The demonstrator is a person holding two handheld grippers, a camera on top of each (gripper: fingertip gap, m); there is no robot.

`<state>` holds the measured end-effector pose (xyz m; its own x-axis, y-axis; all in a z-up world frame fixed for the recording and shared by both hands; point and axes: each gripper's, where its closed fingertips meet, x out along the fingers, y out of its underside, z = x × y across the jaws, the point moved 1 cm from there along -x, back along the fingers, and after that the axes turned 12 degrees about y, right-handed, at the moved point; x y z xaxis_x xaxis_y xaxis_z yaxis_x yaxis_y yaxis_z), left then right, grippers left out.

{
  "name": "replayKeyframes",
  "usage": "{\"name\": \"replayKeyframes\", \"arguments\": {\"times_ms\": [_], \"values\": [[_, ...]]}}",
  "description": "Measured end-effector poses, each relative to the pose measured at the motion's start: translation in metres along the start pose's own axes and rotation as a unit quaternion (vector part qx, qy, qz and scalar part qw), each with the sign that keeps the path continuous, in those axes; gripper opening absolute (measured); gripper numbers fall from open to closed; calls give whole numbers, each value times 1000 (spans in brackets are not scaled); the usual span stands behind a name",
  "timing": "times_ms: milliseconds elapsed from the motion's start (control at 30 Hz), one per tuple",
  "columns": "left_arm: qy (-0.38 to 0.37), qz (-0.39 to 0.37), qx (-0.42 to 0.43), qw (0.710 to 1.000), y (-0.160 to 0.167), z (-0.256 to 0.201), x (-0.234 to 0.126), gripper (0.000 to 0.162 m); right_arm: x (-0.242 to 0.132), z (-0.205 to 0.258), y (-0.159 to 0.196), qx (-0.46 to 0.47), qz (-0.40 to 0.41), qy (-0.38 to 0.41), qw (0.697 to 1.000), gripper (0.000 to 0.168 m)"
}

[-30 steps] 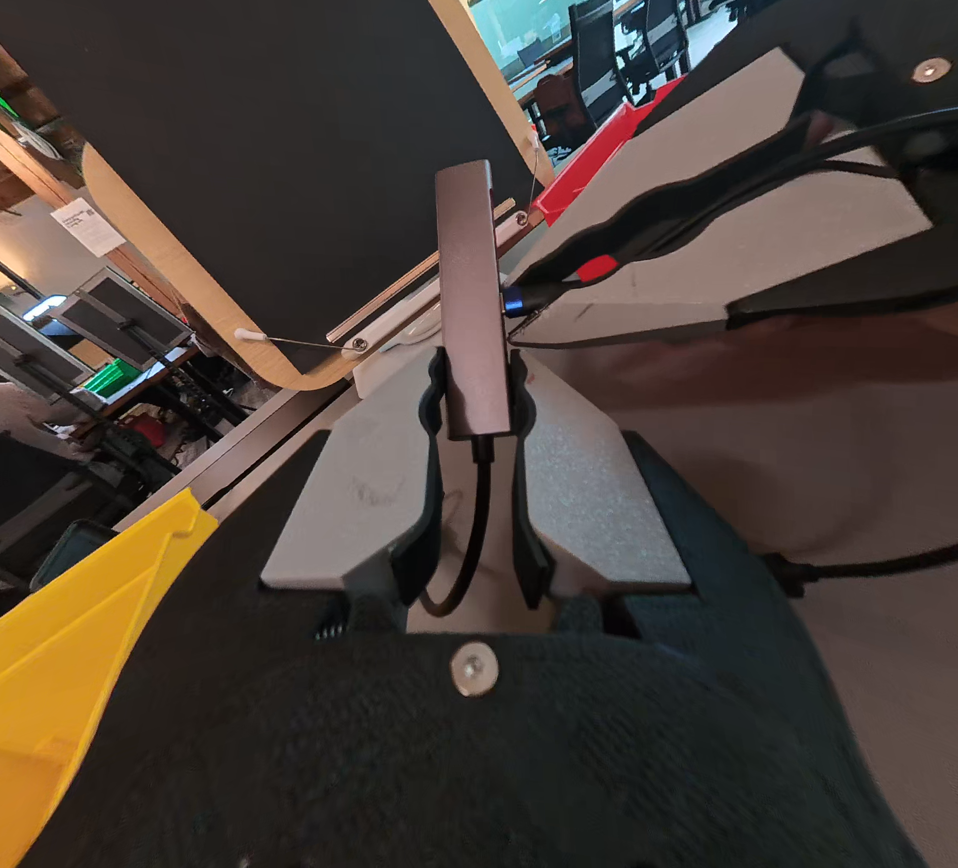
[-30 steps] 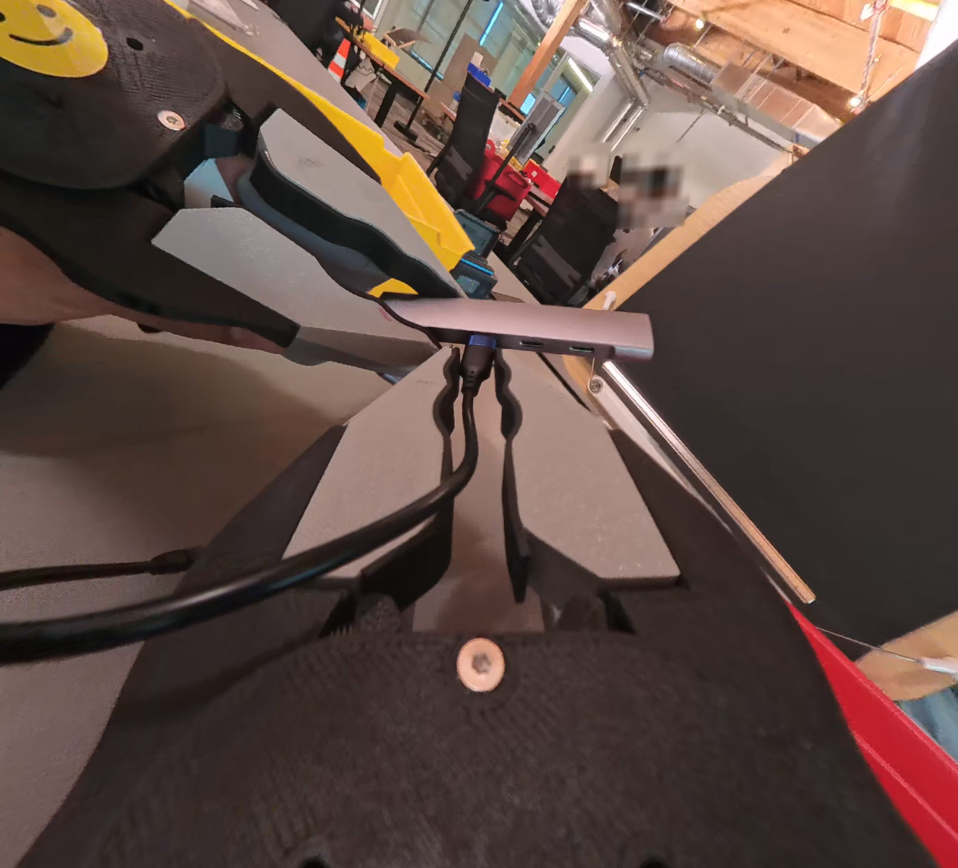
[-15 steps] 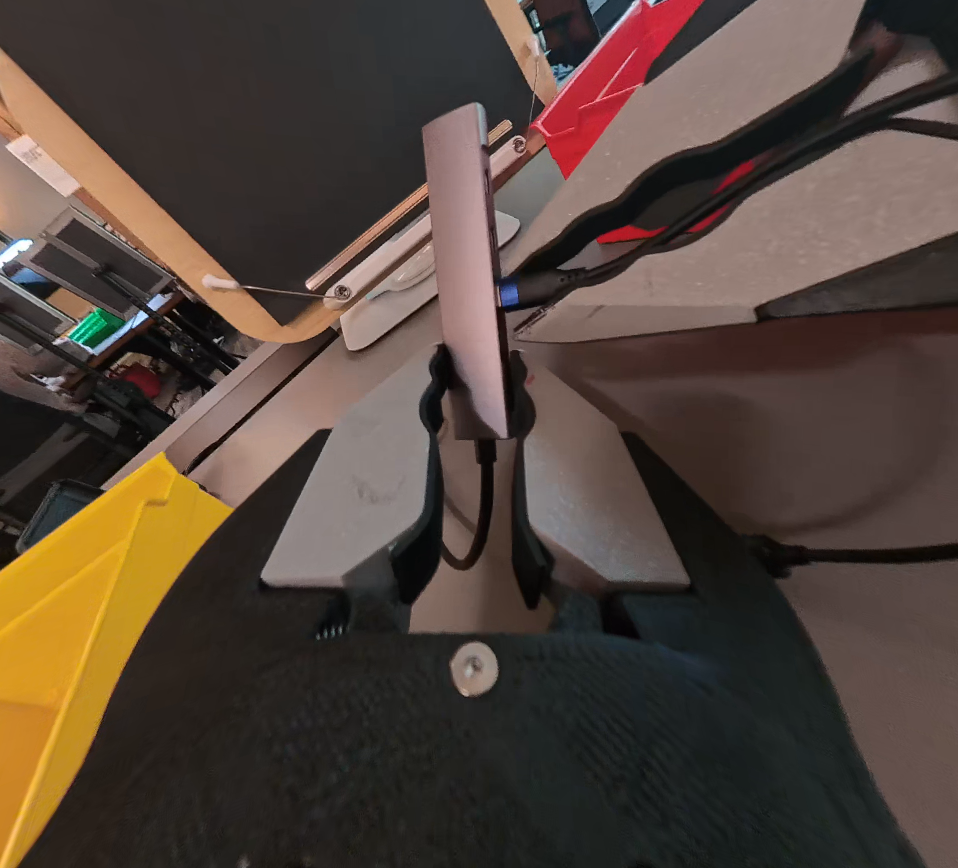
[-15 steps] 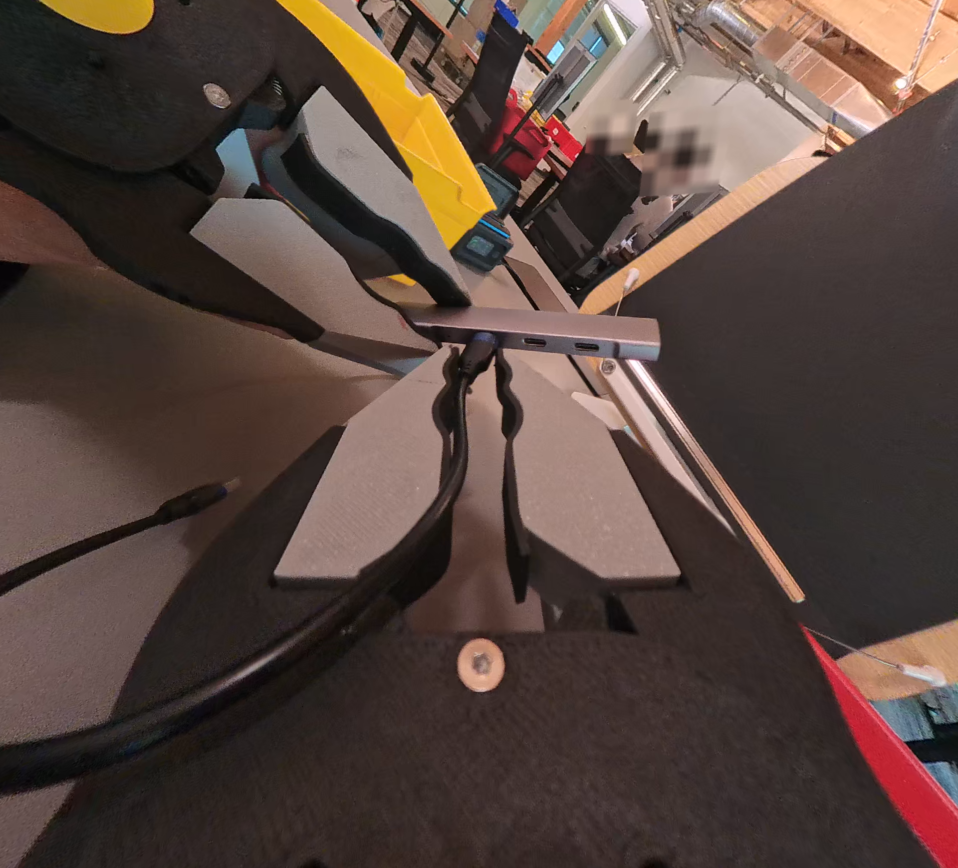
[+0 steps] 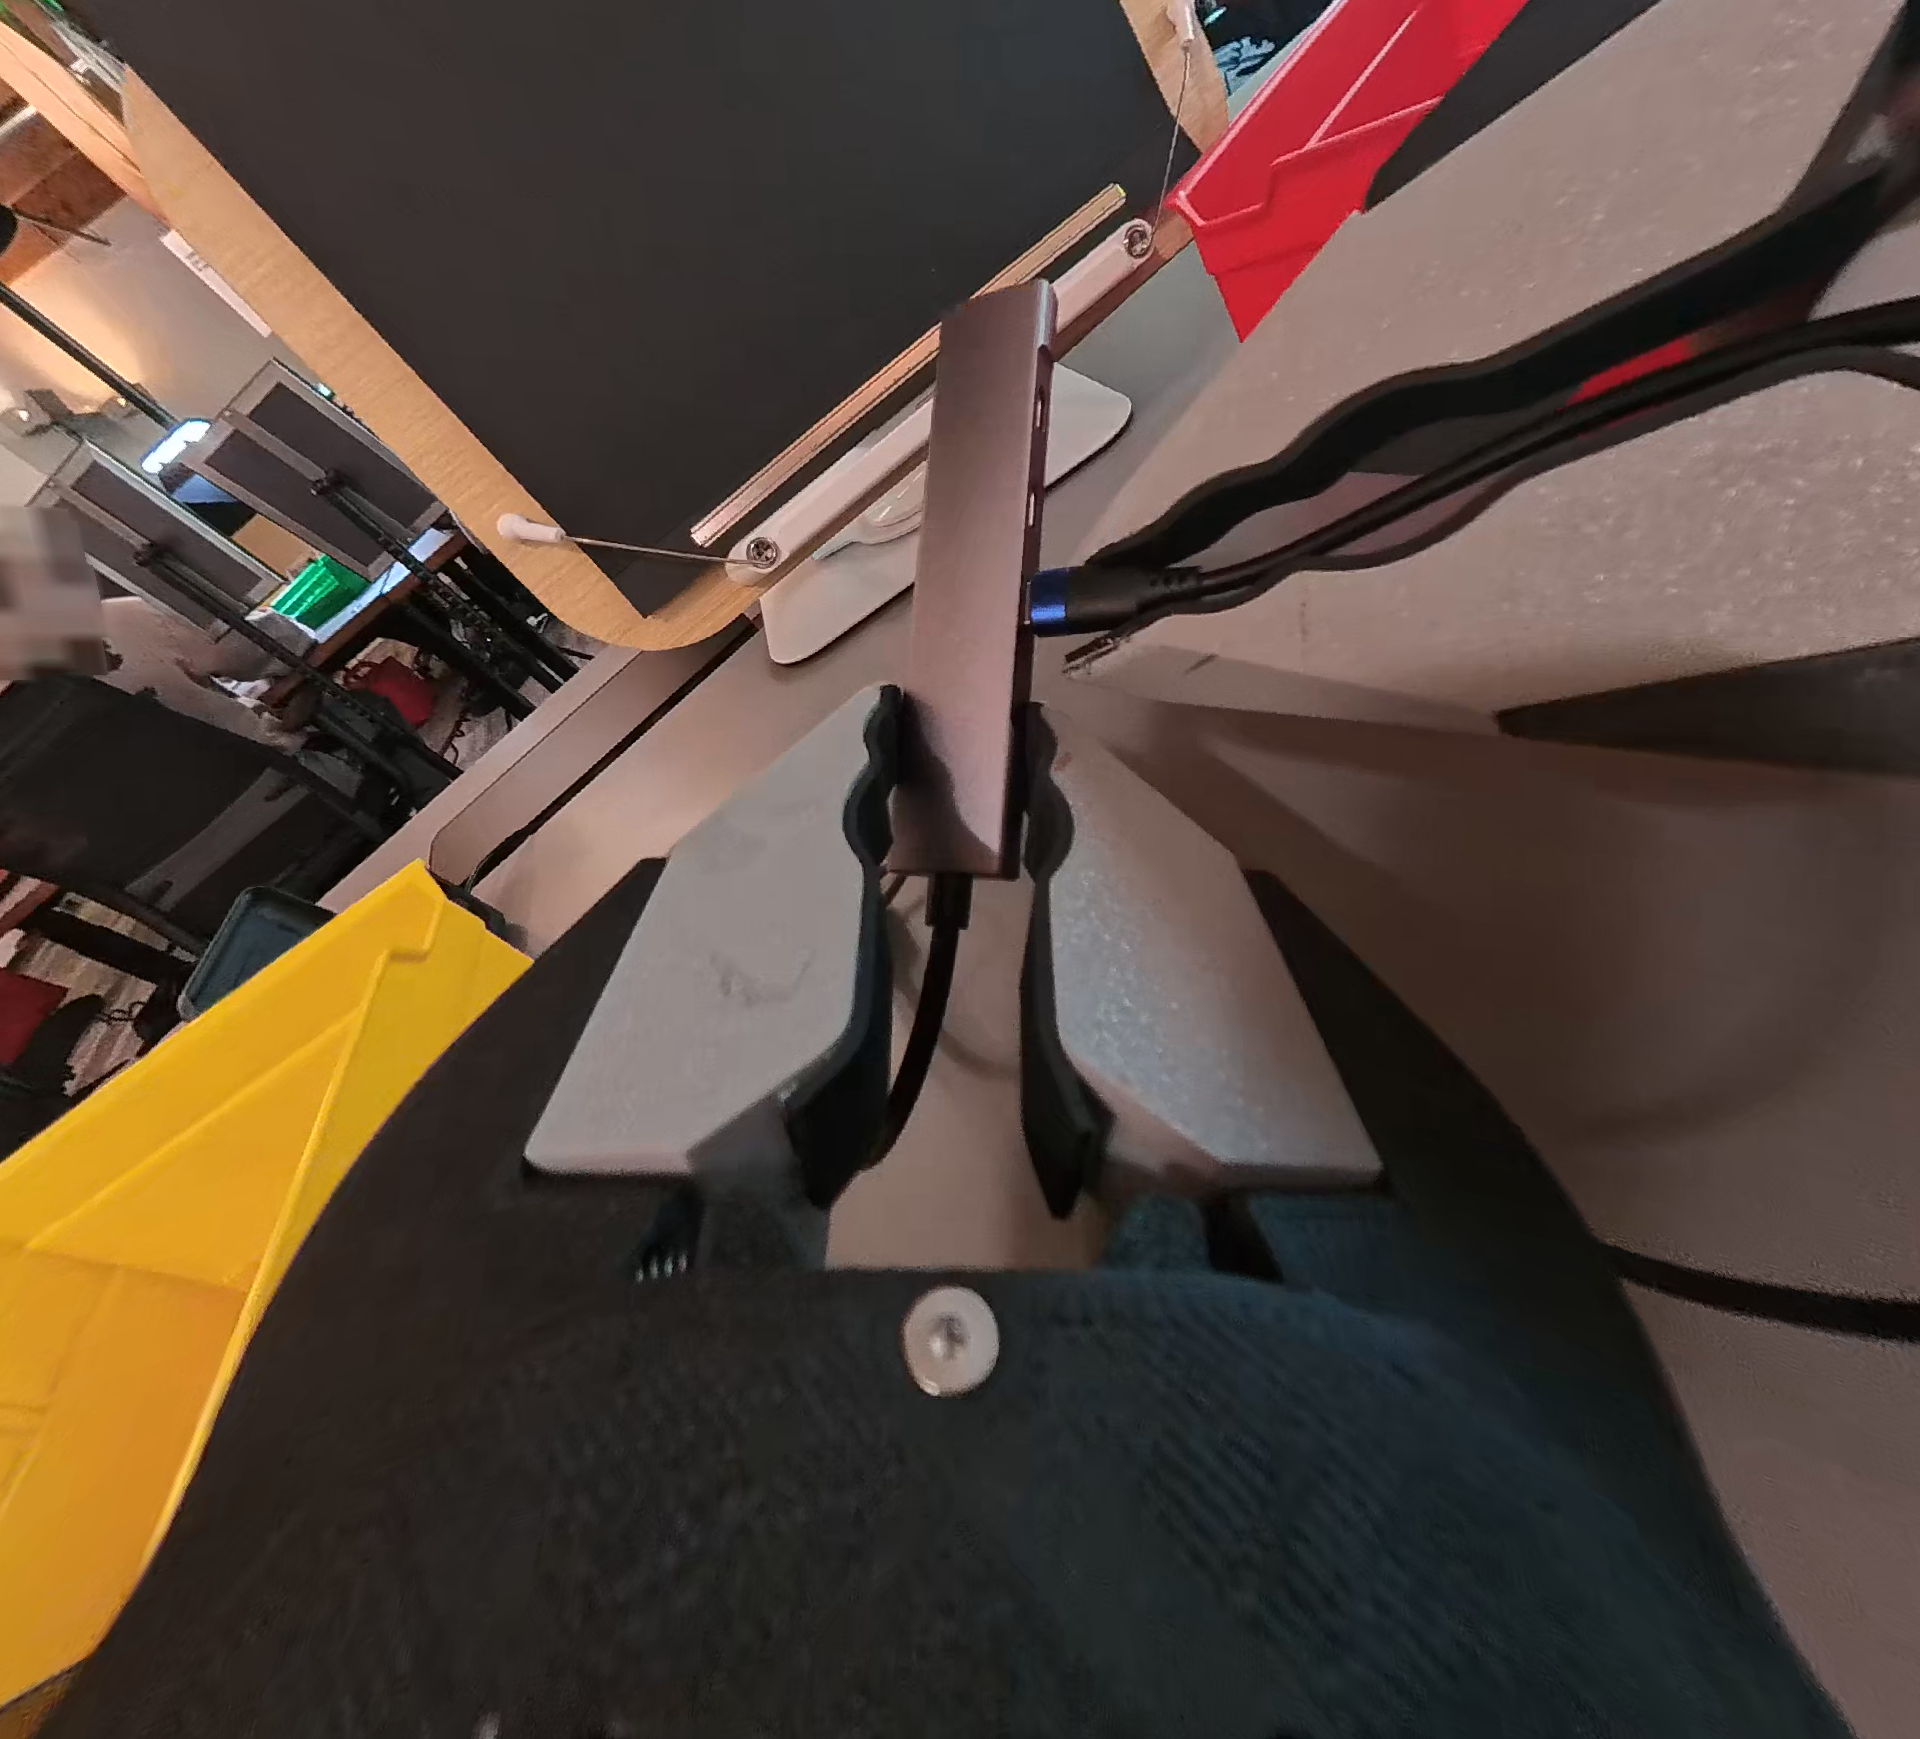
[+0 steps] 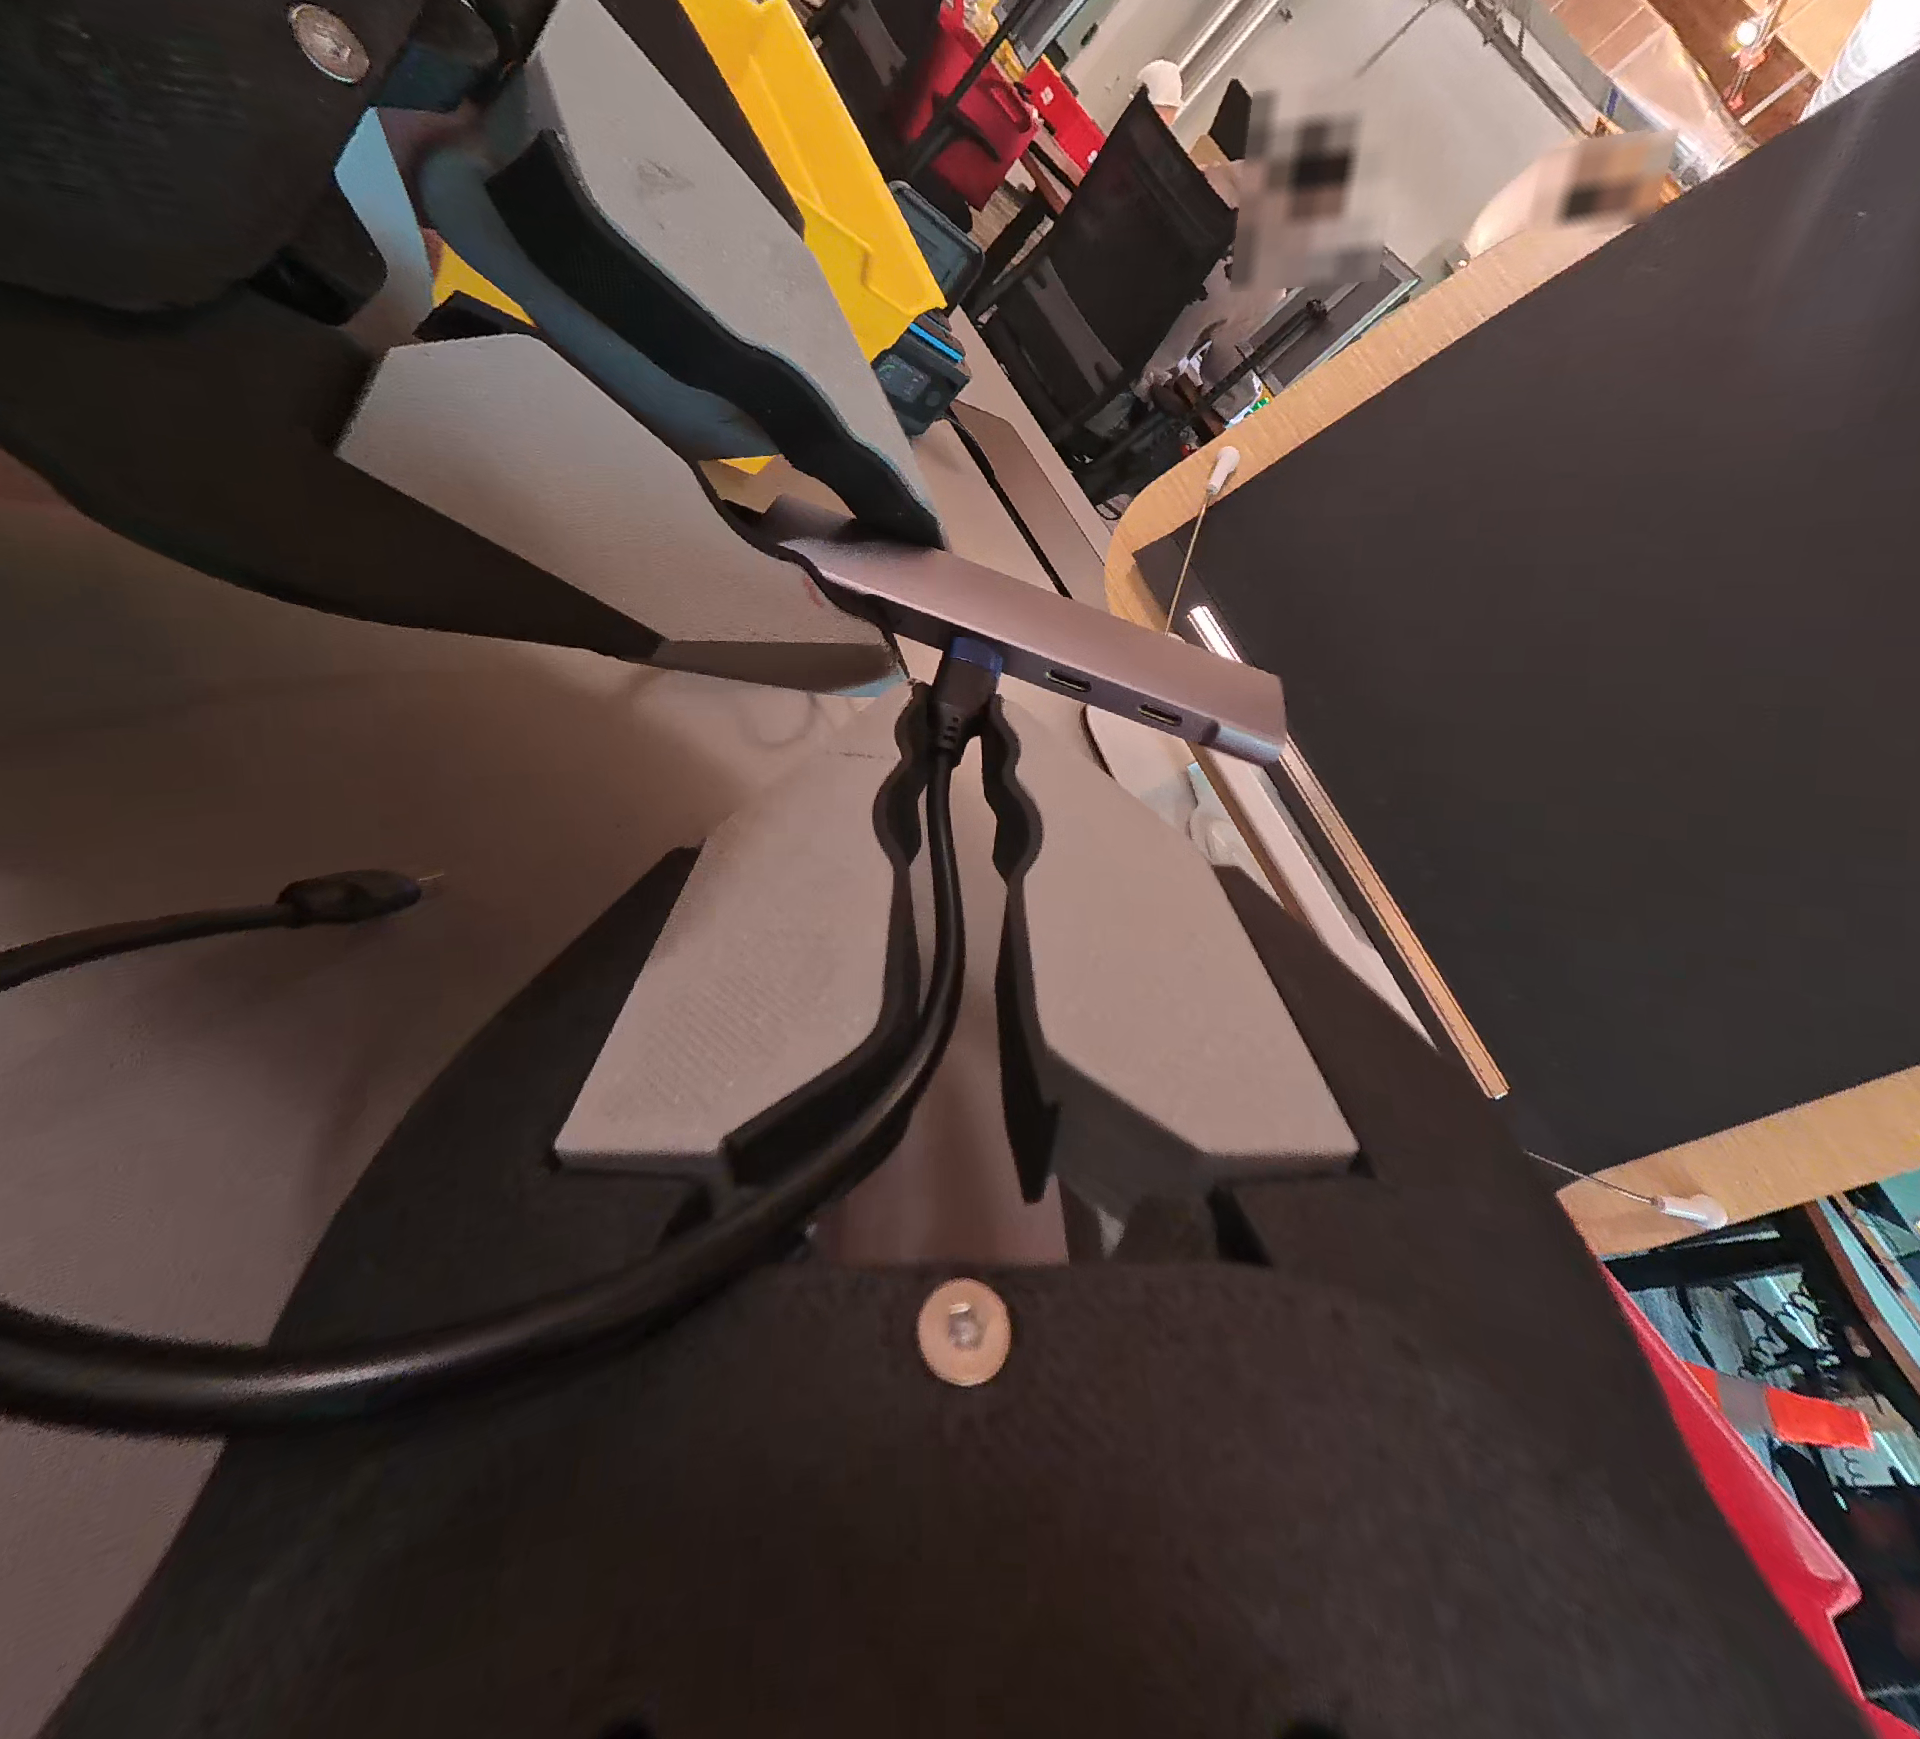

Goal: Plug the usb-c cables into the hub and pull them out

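Altogether I counted one slim grey metal hub (image 5: 977, 588), two black cables and two bins. My left tongs (image 5: 961, 790) were nearly closed on the hub's near end; my right tongs (image 6: 951, 733) pinched the blue-ringed black plug (image 6: 961, 681) seated in the hub's side.

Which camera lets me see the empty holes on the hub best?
The right wrist view: it faces the hub's side, so both empty ports show clearly beside the blue-tipped plug. The left wrist view sees that side edge-on, so the ports are only thin slits.
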<state>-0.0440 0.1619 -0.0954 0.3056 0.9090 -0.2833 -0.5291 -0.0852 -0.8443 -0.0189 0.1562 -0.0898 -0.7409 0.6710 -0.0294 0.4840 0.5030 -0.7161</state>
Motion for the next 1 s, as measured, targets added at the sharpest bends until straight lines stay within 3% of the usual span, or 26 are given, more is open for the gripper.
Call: {"name": "replayKeyframes", "arguments": {"times_ms": [667,833,867,1000], "values": [[-20,-6,6,1000,-3,2,0,20,-1,-3,-2,23,0,9,1000,7],[-11,13,29,999,4,0,4,20,1,2,5,65,16,-21,998,7],[-25,23,24,999,8,6,4,20,3,4,11,67,30,-28,997,1],[-41,-22,-39,998,7,28,-9,20,6,9,30,62,79,-41,994,17]]}}
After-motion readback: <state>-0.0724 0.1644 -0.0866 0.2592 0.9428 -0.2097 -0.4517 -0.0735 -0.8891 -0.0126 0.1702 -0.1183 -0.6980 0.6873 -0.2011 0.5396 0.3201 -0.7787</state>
